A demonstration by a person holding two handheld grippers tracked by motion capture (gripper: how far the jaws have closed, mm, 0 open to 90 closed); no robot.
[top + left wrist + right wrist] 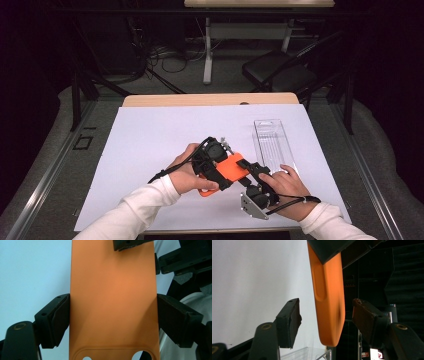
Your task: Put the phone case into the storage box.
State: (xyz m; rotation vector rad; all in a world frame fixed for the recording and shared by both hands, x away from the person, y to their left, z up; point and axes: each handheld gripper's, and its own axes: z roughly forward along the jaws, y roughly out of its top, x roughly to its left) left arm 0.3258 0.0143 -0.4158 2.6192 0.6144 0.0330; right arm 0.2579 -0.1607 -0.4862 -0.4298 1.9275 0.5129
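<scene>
Two grippers meet over the near middle of the white surface (150, 140), and one orange case (231, 169) hangs between them, lifted clear of the sheet.

At the left, the left gripper (226, 172) has its fingers (53, 320) clamped on the case's two long edges, as the left gripper view shows: both pads press flat against the orange sides, just above the cut-out end with its rounded holes. That hand carries the whole weight.

In the middle, the case looks like a slim phone cover. Its long axis runs away from the left gripper toward the right one, slanting from near-left to far-right in the high view; the holed end sits nearest the left hand and the plain rounded end points at the right gripper.

Further right, the right gripper (252, 172) comes in from the opposite end. In the right gripper view its fingers (289, 320) stand apart on either side of the case's rounded tip (329, 315), with a gap visible at each pad, so nothing is pinched there yet.

Beyond it, a clear plastic tray (272, 142) lies on the surface at the far right, lengthwise away from the person.

The step in hand looks like a handover or a two-handed hold. Next, the right fingers would need to close squarely on the thin faces before the left lets go.
</scene>
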